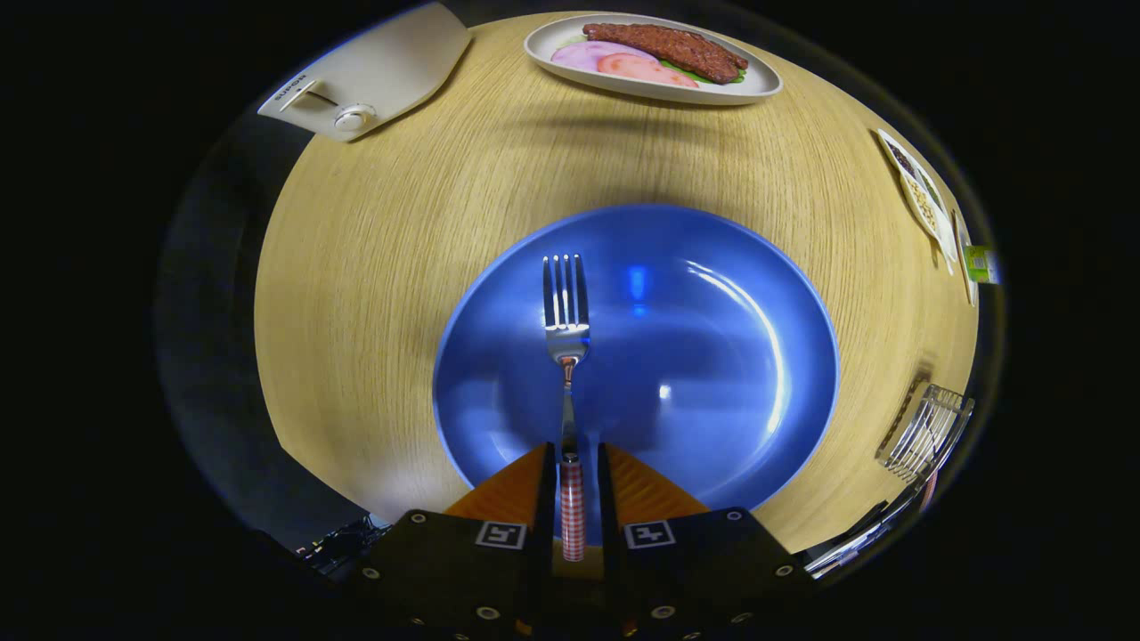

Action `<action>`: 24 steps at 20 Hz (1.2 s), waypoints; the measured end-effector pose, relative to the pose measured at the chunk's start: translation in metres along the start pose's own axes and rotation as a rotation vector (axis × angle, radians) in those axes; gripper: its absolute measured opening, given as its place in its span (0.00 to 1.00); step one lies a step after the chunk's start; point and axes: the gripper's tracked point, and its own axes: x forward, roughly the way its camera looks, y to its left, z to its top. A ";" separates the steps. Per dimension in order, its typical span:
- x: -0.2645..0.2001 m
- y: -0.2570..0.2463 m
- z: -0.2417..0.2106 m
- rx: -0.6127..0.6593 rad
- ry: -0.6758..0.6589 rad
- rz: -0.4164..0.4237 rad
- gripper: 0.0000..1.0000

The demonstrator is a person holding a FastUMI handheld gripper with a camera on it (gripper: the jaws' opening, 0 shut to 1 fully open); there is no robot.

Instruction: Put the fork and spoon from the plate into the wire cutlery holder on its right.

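Your gripper (571, 463) fingers sit either side of the fork (566, 356) handle, grip unclear. Its tines lie on the blue plate (712, 356). Wire holder (926, 432) stands at the wooden table's (374, 267) right edge.

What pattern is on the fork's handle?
Red and white checks on the fork handle, between the gripper fingers, gripper view.

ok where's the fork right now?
In the gripper view the fork has its checked handle between the gripper fingers, tines pointing ahead over the blue plate. The wire cutlery holder stands to the plate's right.
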 end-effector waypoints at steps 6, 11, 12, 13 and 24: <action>0.000 -0.006 0.000 0.028 -0.036 -0.033 0.07; -0.028 -0.024 -0.004 0.053 -0.072 -0.014 0.05; -0.037 -0.031 -0.007 0.067 -0.076 -0.007 0.05; -0.047 -0.040 -0.010 0.081 -0.085 -0.005 0.05; -0.131 -0.173 -0.072 0.285 -0.118 -0.106 0.05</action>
